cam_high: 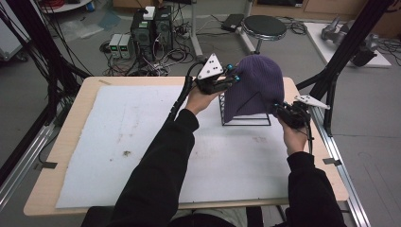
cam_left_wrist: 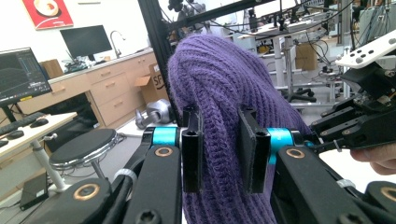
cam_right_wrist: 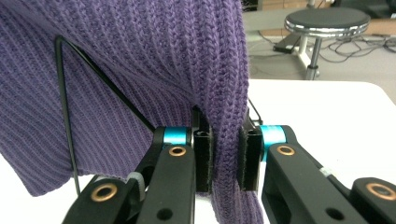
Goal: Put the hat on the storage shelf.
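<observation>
Draping purple ribbed-knit beanie (cam_high: 255,87), domed over black wire stand (cam_high: 246,120)

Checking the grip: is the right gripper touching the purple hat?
Touching. The right gripper view shows the right gripper with both jaws pinching a fold of the purple hat.

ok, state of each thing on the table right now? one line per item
purple knit hat: draped over the stand, pinched on both sides
black wire stand: upright on the white mat, hat on it
left gripper: shut on a fold of the hat
right gripper: shut on the hat's lower edge
</observation>
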Tool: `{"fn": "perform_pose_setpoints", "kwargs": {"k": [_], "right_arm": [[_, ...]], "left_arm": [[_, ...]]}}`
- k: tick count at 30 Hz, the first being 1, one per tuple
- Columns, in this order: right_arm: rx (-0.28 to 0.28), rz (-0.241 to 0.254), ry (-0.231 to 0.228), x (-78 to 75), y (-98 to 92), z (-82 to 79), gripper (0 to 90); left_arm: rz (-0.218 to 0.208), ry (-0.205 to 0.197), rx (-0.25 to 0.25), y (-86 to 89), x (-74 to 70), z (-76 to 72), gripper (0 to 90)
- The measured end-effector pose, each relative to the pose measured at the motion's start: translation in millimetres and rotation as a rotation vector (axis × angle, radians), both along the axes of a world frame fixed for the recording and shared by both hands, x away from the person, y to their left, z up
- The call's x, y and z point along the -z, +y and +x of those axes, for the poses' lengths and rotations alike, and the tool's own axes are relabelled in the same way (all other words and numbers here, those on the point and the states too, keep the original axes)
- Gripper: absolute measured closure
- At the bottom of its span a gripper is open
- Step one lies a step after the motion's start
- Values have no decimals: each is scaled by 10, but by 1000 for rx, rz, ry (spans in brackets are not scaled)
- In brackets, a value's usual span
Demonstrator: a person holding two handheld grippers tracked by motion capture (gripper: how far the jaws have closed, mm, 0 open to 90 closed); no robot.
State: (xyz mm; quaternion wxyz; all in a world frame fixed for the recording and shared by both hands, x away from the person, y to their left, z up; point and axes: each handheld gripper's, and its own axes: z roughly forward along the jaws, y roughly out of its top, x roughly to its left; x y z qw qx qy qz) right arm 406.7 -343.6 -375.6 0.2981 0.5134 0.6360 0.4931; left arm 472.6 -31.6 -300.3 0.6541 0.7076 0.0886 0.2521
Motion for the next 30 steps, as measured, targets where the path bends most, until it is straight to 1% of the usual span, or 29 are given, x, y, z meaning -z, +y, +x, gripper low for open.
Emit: {"fn": "perform_pose_setpoints", "kwargs": {"k": [2,3,4,5,6,8,9,10,12,13,16,17,19,20,21,22,23,24,25,26,27,29,30], "right_arm": [[2,-6,6,6,10,3,806],[11,-5,35,27,22,19,802],[11,-5,35,27,22,19,802],[17,0,49,39,27,25,799],[27,-13,59,48,38,29,793],[33,-17,62,49,44,28,789],[46,-14,80,53,45,27,777],[46,-14,80,53,45,27,777],[56,-12,106,63,41,30,719],[56,-12,106,63,41,30,719],[54,-19,110,62,32,30,645],[54,-19,110,62,32,30,645],[55,-21,103,44,31,20,576],[61,-42,79,14,25,2,481],[72,-54,70,-5,22,-11,398],[86,-68,65,-24,16,-28,336],[95,-73,59,-42,10,-48,300],[98,-89,52,-60,-3,-69,275],[98,-89,52,-60,-3,-69,275],[96,-91,48,-88,-20,-109,231],[94,-93,48,-100,-27,-129,215],[97,-92,41,-126,-27,-170,196],[93,-92,31,-137,-26,-187,190]], "left_arm": [[0,5,-2,3,15,3,737],[9,9,-5,3,45,9,734],[9,9,-5,3,45,9,733],[9,11,-3,-2,59,9,733],[9,14,-1,-7,69,6,730],[9,15,3,-18,78,5,728],[11,15,3,-22,81,6,724],[10,14,3,-28,85,5,724],[17,18,6,-34,90,3,720],[16,19,6,-40,94,2,720],[19,20,7,-49,102,3,716],[19,17,7,-55,105,2,716],[26,19,12,-61,107,-3,716],[27,15,13,-65,109,-3,714],[34,16,18,-70,115,-4,713],[34,16,18,-70,115,-4,710],[43,16,19,-73,120,-7,707],[64,15,24,-90,134,-14,704],[64,15,24,-90,134,-14,703],[61,18,29,-107,156,-21,703],[61,18,29,-107,156,-21,703],[39,26,41,-122,184,-41,702],[39,26,41,-122,184,-41,702]]}}
